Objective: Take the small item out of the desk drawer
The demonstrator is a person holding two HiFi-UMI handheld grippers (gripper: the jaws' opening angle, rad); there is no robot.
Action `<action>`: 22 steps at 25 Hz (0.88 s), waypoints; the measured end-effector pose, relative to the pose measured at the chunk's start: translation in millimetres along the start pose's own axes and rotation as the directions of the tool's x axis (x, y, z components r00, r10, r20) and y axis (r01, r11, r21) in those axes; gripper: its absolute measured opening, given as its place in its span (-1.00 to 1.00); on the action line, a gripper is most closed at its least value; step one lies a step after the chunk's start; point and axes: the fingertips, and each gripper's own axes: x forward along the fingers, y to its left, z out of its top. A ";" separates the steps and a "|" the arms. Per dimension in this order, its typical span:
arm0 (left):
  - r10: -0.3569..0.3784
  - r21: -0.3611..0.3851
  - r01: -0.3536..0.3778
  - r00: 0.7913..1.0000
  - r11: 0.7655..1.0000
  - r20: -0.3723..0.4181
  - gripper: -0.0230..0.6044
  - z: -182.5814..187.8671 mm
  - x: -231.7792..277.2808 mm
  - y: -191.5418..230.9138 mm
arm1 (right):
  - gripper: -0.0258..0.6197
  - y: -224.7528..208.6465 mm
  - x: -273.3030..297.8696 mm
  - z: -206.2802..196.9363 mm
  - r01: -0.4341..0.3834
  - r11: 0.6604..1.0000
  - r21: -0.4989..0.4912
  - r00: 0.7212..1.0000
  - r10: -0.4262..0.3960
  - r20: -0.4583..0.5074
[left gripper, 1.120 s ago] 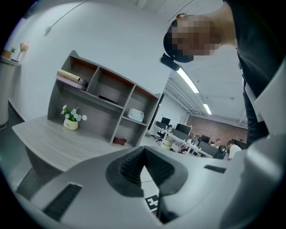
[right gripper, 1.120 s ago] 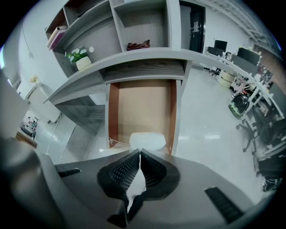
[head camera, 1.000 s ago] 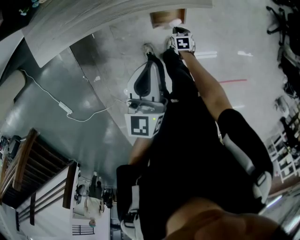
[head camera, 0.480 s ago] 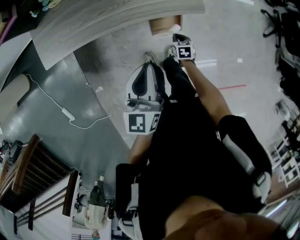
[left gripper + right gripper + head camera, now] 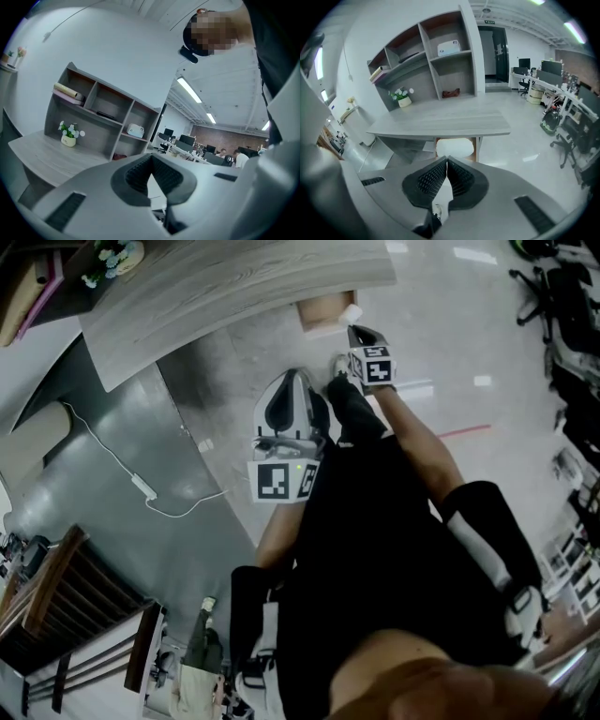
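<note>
Left tool point(image 5: 151, 158): jaws together, nothing between them.
Right tool point(image 5: 446, 162): jaws together, empty.
Drawer: brown wooden unit point(image 5: 476, 147) under the pale grey wood-grain tabletop point(image 5: 440, 123), well apart from both tools.
Small item: perhaps the white rounded shape point(image 5: 454, 148) at that unit; cannot tell.
Progress: nothing held; reaching, grasping and lifting out seem left.

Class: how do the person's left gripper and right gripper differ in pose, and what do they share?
The right gripper tilts down toward the desk top; the left gripper points nearly level, past the desk. In the head view the right gripper reaches farther toward the desk than the left gripper. Both are shut, with nothing between their jaws.
</note>
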 end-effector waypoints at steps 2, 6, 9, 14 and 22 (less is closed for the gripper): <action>-0.006 0.005 0.006 1.000 1.000 0.012 -0.94 5.6 -1.5 -3.2 | -0.90 1.4 -12.7 9.1 -0.008 1.000 0.004 1.000 0.008 0.026; -0.025 0.018 0.025 0.999 1.000 0.023 -0.94 12.8 -7.5 -9.1 | -0.90 6.5 -38.1 25.5 -0.023 1.000 0.007 0.997 0.023 0.078; -0.033 0.023 0.033 0.999 0.999 0.028 -0.94 17.6 -11.3 -11.8 | -0.90 10.9 -56.4 37.5 -0.034 0.999 0.000 0.993 0.034 0.115; -0.048 0.027 0.047 0.998 0.999 0.045 -0.94 26.6 -12.6 -15.0 | -0.90 16.8 -90.3 63.0 -0.049 0.999 -0.002 0.979 0.049 0.199; -0.073 0.044 0.070 0.995 0.997 0.070 -0.94 41.8 -11.4 -16.6 | -0.90 31.9 -147.0 108.0 -0.075 0.997 -0.010 0.939 0.074 0.336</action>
